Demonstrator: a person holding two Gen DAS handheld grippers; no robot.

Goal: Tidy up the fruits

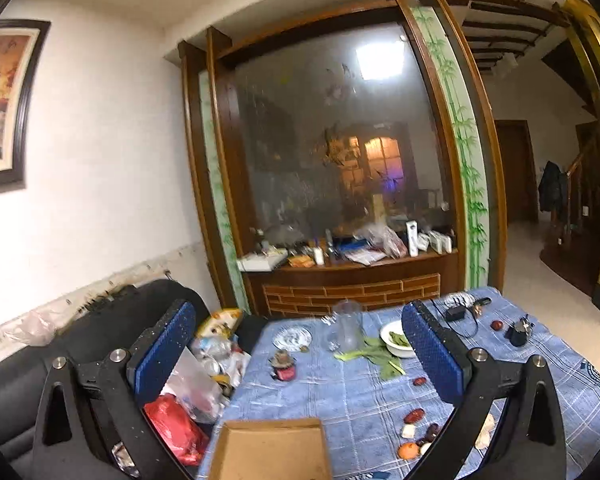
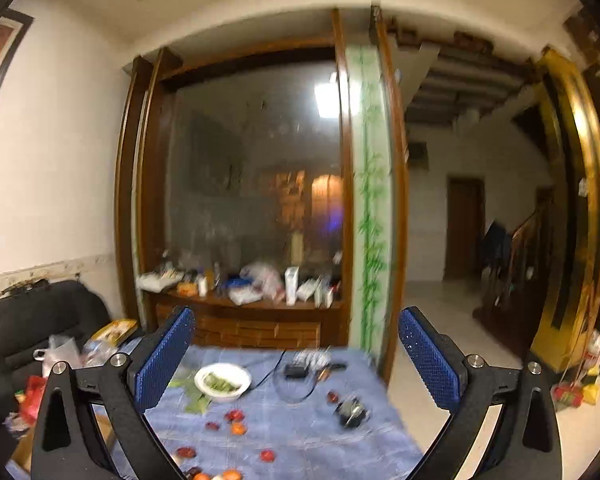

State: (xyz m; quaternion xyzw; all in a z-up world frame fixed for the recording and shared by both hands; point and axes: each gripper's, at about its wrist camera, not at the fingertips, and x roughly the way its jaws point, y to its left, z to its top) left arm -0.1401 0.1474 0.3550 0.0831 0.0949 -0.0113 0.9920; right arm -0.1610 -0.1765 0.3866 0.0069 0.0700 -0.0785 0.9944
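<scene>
Home living room: sofa [image 1: 60,340], framed painting [image 1: 4,104], staircase [image 1: 580,176].

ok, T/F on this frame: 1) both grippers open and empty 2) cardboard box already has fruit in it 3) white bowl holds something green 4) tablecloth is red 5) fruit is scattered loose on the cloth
1) True. The left gripper and right gripper both have jaws wide apart with nothing between them.
2) False. The cardboard box shows only bare cardboard in the part that is visible.
3) True. The white bowl has green pieces in it.
4) False. The tablecloth is blue plaid.
5) True. An orange fruit and red fruits lie loose on the cloth.
</scene>
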